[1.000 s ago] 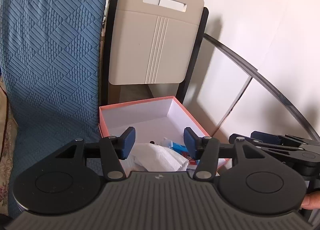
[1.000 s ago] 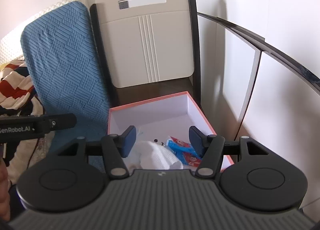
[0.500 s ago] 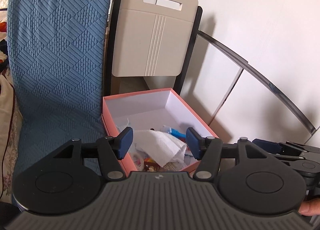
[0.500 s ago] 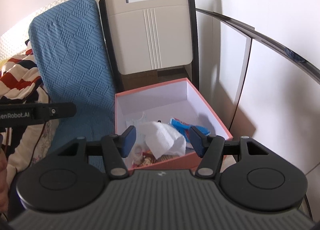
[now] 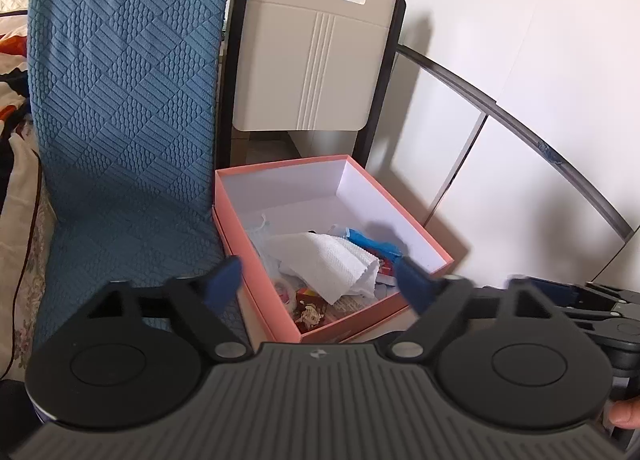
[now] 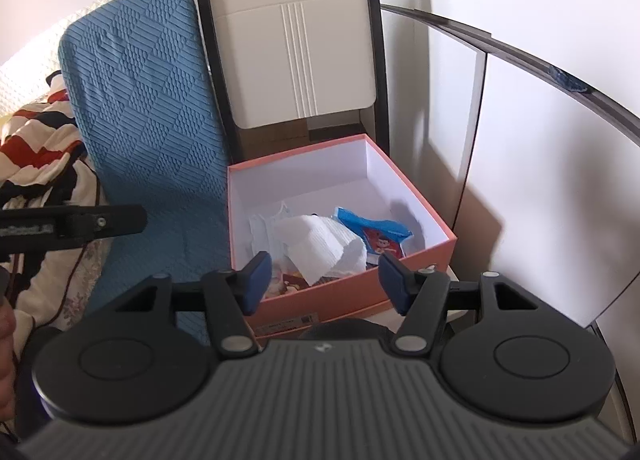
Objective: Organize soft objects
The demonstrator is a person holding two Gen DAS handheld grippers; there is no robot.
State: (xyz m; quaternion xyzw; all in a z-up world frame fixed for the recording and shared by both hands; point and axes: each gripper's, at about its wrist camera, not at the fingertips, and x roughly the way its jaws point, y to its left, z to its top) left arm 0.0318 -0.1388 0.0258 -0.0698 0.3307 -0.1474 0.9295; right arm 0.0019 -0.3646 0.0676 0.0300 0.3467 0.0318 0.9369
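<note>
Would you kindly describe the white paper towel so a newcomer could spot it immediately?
Beside the blue quilted cushion stands an open pink cardboard box. The crumpled white paper towel lies on top of its contents, the only embossed plain white sheet, left of a blue snack packet.

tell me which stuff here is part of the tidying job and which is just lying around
Part of the job: pink box, white paper towel, blue snack packet, left gripper and right gripper, both empty, jaws opening.

Lying about: blue cushion, folded beige chair, striped blanket.

Matt pink cardboard box (image 5: 404, 215), embossed paper towel (image 5: 328, 260)
</note>
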